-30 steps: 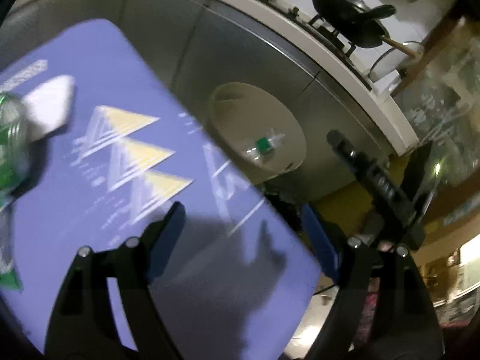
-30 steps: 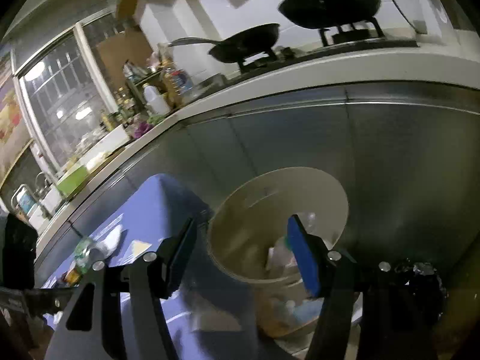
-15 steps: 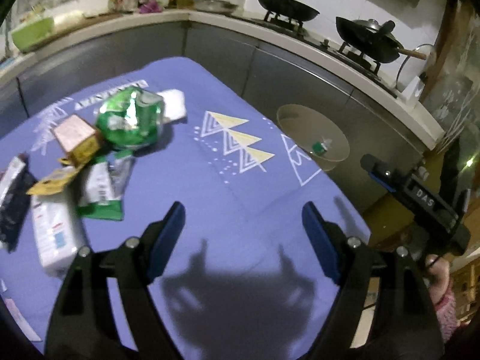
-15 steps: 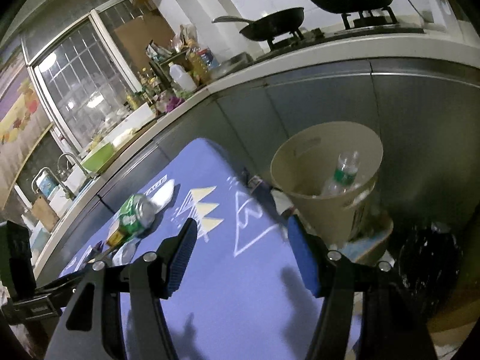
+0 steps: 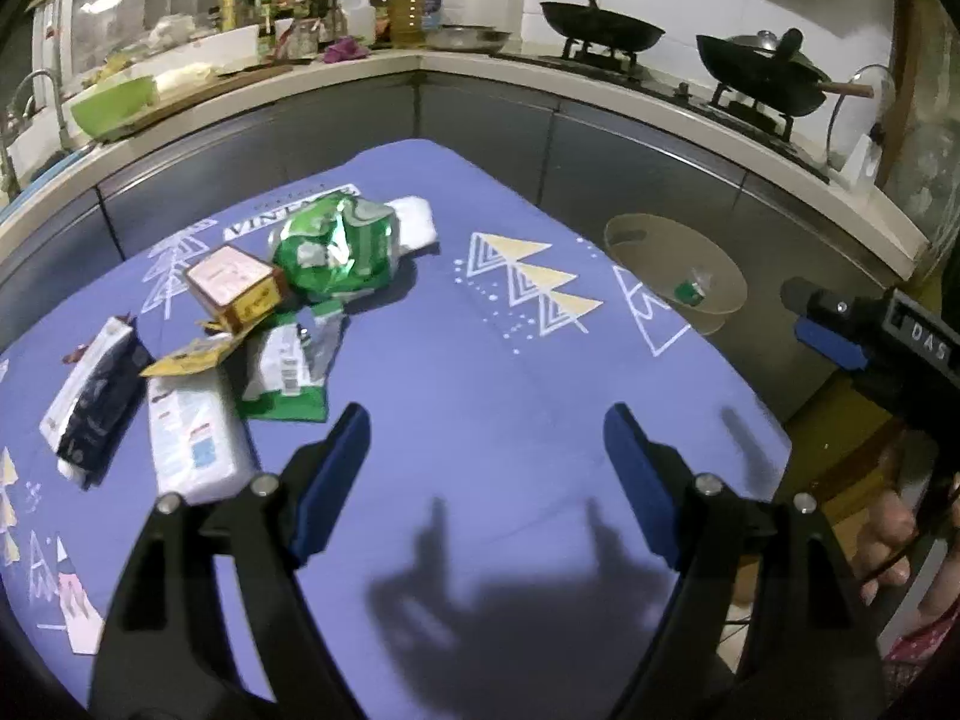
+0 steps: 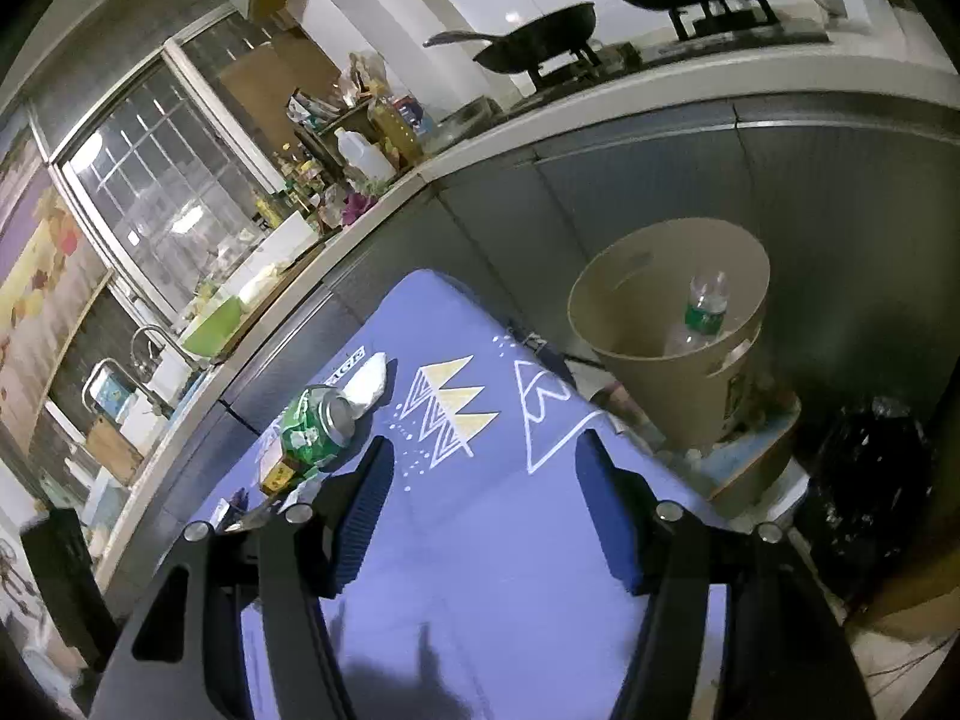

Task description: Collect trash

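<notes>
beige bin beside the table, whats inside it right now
The beige bin holds one clear plastic bottle with a green label, leaning against the inner wall. The bin's bottom is hidden by its near wall, so anything lower cannot be seen.

The blue tablecloth [image 5: 480,372] is showing a matt woven cloth face with printed triangles. The crushed green can [image 5: 336,249] is reflecting light off glossy metal. The small box [image 5: 234,285] is presenting smooth card. The beige bin [image 6: 678,360] is looking matt; the bottle [image 6: 702,312] inside is showing clear plastic.
</notes>
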A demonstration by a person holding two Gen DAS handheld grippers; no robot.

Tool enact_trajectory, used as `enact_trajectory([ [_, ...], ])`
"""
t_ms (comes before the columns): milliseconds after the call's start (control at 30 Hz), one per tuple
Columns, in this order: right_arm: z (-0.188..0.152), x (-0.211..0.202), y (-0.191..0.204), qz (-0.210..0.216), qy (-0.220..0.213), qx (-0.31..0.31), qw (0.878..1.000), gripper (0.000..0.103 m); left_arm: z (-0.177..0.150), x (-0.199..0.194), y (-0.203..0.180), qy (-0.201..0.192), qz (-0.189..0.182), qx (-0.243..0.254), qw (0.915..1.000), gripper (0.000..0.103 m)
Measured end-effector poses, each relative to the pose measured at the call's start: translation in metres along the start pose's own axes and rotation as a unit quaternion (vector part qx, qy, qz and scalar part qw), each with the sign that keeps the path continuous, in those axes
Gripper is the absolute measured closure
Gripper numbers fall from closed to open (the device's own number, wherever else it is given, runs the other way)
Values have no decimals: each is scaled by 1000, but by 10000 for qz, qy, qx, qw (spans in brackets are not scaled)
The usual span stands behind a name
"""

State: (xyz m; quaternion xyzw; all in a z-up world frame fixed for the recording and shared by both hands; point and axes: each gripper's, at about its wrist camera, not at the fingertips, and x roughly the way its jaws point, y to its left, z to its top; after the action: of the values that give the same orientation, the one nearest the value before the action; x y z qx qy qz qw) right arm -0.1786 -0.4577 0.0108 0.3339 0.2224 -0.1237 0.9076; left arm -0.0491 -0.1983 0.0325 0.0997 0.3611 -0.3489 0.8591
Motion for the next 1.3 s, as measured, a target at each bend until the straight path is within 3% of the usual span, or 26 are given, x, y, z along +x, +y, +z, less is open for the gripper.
enact_trajectory([
  [700,-10,25,11,-63,358,-35,9993,38,-11,9,26,80,364,-357,9987,7],
  [867,-11,29,11,-88,398,-20,9992,38,-13,14,30,187,531,-355,9978,6],
  [1300,-14,36,13,-123,501,-24,9987,38,-18,21,34,384,437,-402,9975,6],
])
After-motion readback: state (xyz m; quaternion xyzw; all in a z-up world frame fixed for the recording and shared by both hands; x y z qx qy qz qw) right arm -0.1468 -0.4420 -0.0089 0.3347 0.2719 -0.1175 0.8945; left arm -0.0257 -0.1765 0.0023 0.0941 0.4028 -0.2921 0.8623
